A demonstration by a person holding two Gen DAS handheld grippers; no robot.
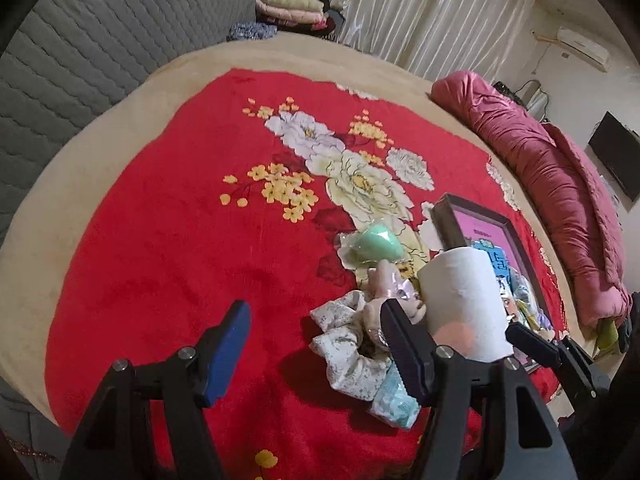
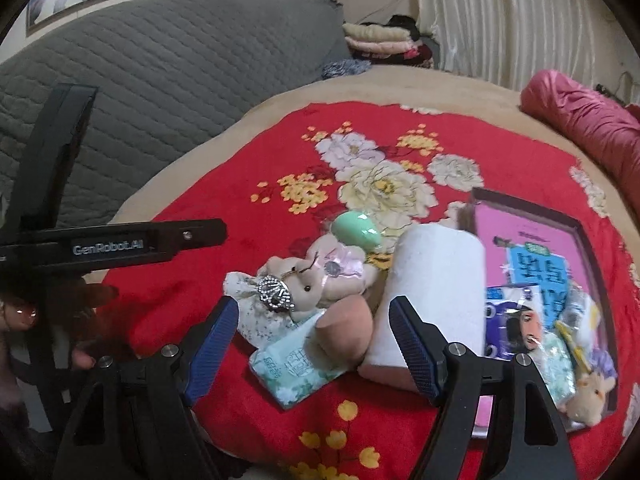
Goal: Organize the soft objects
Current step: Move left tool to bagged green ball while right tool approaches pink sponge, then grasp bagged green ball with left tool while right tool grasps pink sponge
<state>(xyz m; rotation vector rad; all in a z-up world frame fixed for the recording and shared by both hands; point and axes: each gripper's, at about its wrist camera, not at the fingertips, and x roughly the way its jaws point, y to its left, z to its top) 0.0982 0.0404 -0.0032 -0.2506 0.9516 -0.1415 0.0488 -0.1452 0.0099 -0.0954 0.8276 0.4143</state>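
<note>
A pile of soft things lies on the red flowered blanket: a white paper roll, a plush bunny with a silver crown, a floral scrunchie, a tissue pack, a peach sponge and a green egg-shaped sponge. A dark-framed tray with several packets lies to the right. My right gripper is open, just short of the tissue pack and sponge. My left gripper is open and empty, to the left of the pile; its body shows in the right wrist view.
A grey quilted headboard stands at the left. A rolled pink quilt lies along the bed's right side. Folded blankets are stacked at the far end by white curtains.
</note>
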